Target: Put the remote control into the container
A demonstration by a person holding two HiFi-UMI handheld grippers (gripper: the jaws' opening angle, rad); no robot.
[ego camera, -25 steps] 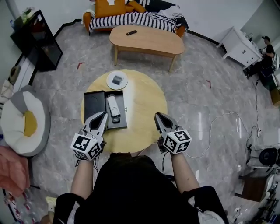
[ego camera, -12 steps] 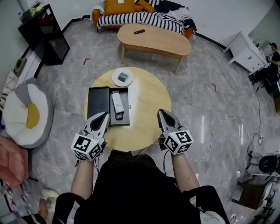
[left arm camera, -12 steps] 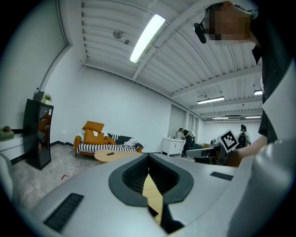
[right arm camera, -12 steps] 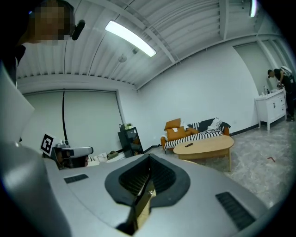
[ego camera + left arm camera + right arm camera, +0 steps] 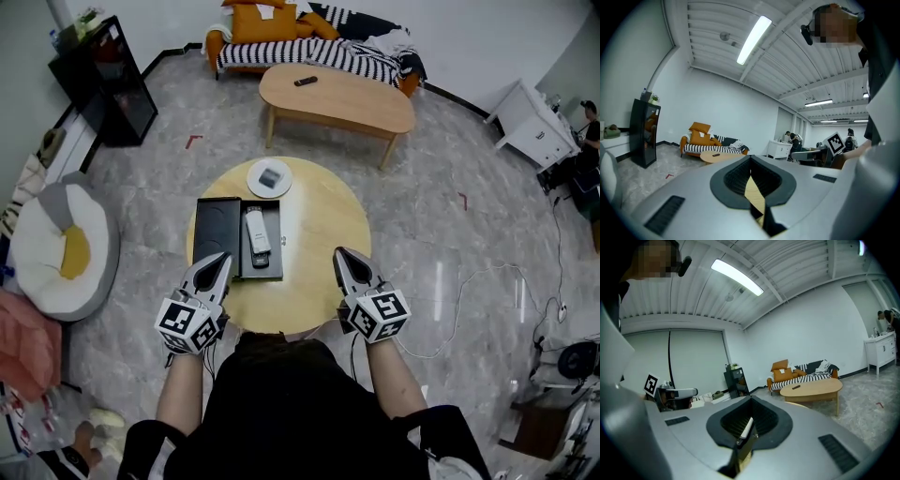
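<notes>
Head view, slim remote control in rectangular black container, left gripper, right gripper, fingers closed

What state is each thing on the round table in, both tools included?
Remote: lying flat inside the container.
Container: open on top, holding the remote.
Plate: flat on the table, a small dark thing on it.
Left tool: shut, empty.
Right tool: shut, empty.
</notes>
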